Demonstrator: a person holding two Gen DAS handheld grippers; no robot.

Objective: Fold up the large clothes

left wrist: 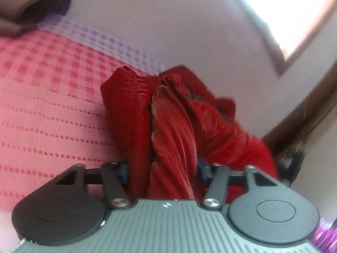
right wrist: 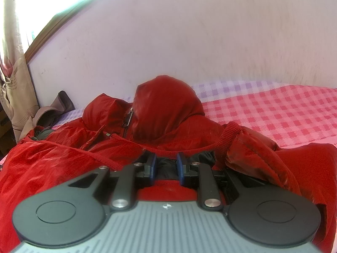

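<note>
A shiny red hooded puffer jacket (right wrist: 168, 113) lies bunched on a bed with a pink checked sheet (right wrist: 273, 113). Its hood stands up at the middle and a zip pull (right wrist: 129, 116) hangs beside it. My right gripper (right wrist: 166, 168) has its blue pads (right wrist: 152, 167) closed partway on the jacket's ribbed hem and dark lining. In the left wrist view my left gripper (left wrist: 162, 168) is closed on a thick fold of the red jacket (left wrist: 172, 122), which hides most of its blue pads (left wrist: 201, 169). The fold is lifted off the sheet (left wrist: 52, 97).
A pale wall (right wrist: 189, 42) runs behind the bed. A bright window with a brown wooden frame (left wrist: 290, 63) and a patterned curtain (right wrist: 14, 73) are at the side. A grey-brown garment (right wrist: 54, 109) lies by the curtain. Dark brown fabric (left wrist: 31, 0) lies at the bed's far corner.
</note>
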